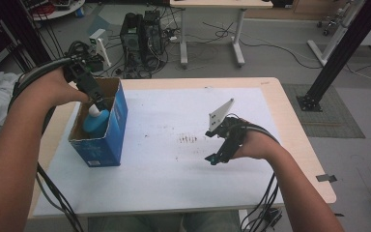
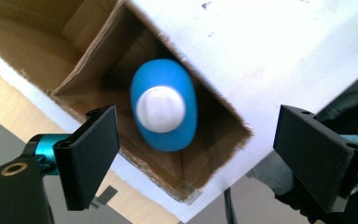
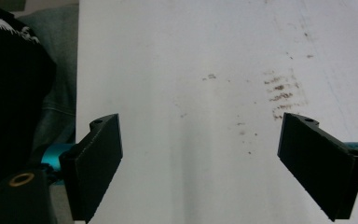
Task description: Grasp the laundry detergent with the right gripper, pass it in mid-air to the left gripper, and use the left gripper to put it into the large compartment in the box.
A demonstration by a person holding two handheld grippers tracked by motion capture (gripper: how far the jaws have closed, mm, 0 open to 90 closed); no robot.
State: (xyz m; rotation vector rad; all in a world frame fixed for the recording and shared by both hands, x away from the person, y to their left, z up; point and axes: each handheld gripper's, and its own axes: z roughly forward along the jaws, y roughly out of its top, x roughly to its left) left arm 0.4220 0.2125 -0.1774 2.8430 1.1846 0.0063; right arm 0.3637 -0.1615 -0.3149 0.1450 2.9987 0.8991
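High view first: a person sits at a table (image 1: 174, 193) covered by a white sheet, forearms coming in from the near edge. At the left stands an open-topped blue cardboard box (image 1: 107, 137), near the table's left edge. Inside it a blue bottle (image 1: 95, 123) with a white cap stands upright. The left gripper (image 1: 98, 102) hangs over the box mouth, pointing down, its tips just above the cap; from this angle I cannot tell whether it touches the bottle. The right gripper (image 1: 213, 158) is held over bare sheet at the right, well apart from the box, with a grey three-cornered plate on top and cables trailing back along the arm. A patch of small brown marks (image 1: 188, 139) lies on the sheet between the box and the right gripper.

Left gripper view, looking straight down: the box (image 2: 214, 100) opens below, brown cardboard inside. The bottle (image 2: 165, 107) sits in it, its round white cap (image 2: 161, 108) facing up. The two black jaws stand spread wide to either side, clear of the bottle, with nothing pinched between them.

Right gripper view: the two black jaws are spread wide over the white sheet (image 3: 191, 163), holding nothing. Brown marks (image 3: 282, 93) dot the sheet ahead. A dark clothed shape fills the left edge.
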